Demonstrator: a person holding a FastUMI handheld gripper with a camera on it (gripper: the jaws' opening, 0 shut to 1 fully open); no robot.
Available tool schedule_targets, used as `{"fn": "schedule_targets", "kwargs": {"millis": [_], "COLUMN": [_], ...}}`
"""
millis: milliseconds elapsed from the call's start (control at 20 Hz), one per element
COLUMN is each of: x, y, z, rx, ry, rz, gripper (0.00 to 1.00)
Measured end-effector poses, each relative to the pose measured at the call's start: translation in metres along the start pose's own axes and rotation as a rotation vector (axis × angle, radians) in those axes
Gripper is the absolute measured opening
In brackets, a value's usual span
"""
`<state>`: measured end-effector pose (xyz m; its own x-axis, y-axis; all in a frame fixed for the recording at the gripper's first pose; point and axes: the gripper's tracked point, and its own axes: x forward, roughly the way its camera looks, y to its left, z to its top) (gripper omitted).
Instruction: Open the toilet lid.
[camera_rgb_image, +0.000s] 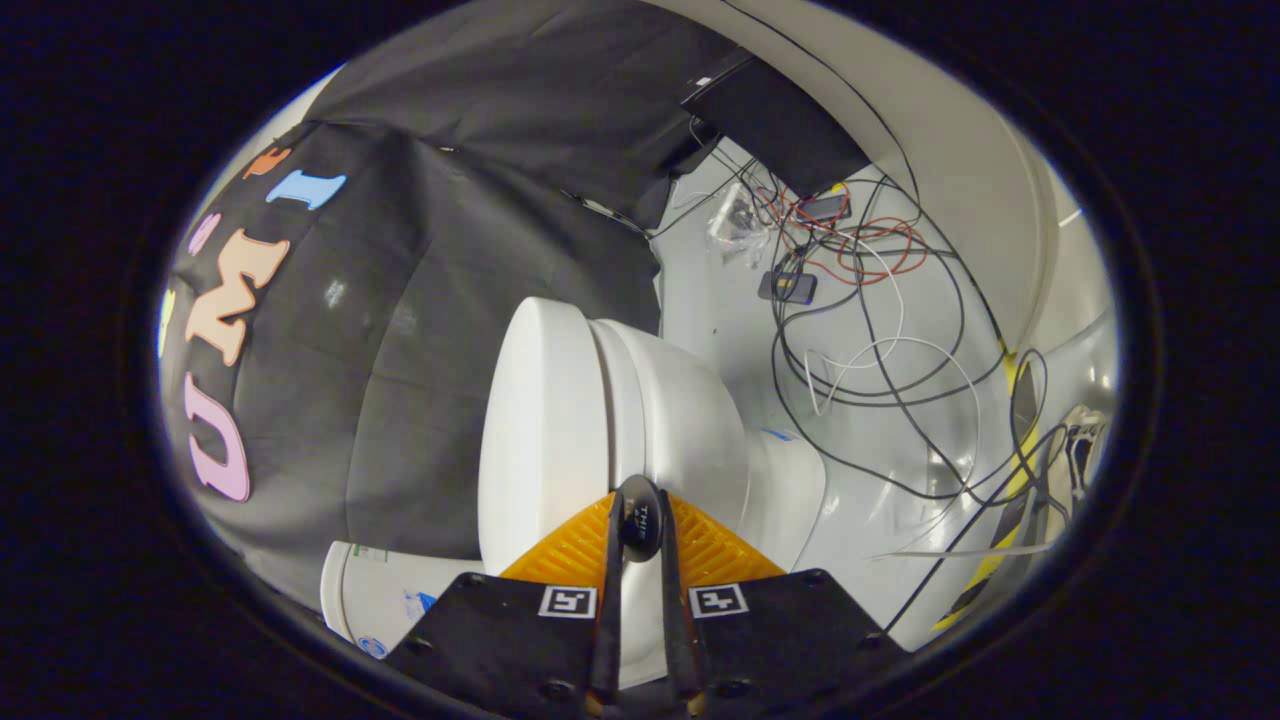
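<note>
The hand-held gripper (640, 520) has its two fingers drawn almost together, with only a thin slit between them, and a small dark oval piece sits at their tips; whether they are pinching anything of the toilet cannot be told. The view is rolled sideways, so the white toilet (690, 420) appears lying on its side just ahead of the fingers. Its lid (535, 420) is the broad, smooth white slab facing the black cloth wall (420, 300), lying flat against the seat and bowl with only a narrow seam between them, so it looks closed. The fingertips sit right at that seam, near the edge of the lid and bowl. Beside the fingers, toward the cloth, a white cylindrical container (385, 595) with small blue marks lies close to the lid's lower edge. The floor (720, 330) is pale, glossy and grey-white, throwing soft reflections. Beyond the toilet it carries a loose tangle of black, white and red cables (870, 330), along with a small dark box (788, 286) and a clear plastic bag (735, 225). A dark flat panel (780, 120) stands past the cables, and a yellow strip (1015, 400) runs along the far side of the floor beneath a curved pale wall (960, 130).
</note>
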<state>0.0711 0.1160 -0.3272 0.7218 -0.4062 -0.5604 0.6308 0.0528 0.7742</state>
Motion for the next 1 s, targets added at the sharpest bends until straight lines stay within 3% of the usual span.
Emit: {"fn": "schedule_targets", "kwargs": {"millis": [550,600,650,750,1000], "x": [-0.005,0.003,0.01,-0.006,-0.023], "y": [0.01,0.008,0.007,0.012,0.036], "z": [0.002,0.033,0.008,0.007,0.014], "rx": [-0.149,-0.139,-0.13,-0.143,-0.227], "ry": [0.004,-0.01,-0.026,-0.038,-0.068], "rz": [-0.027,-0.043,-0.035,-0.041,-0.03], "gripper": [0.14,0.14,0.1,0.03,0.03]}}
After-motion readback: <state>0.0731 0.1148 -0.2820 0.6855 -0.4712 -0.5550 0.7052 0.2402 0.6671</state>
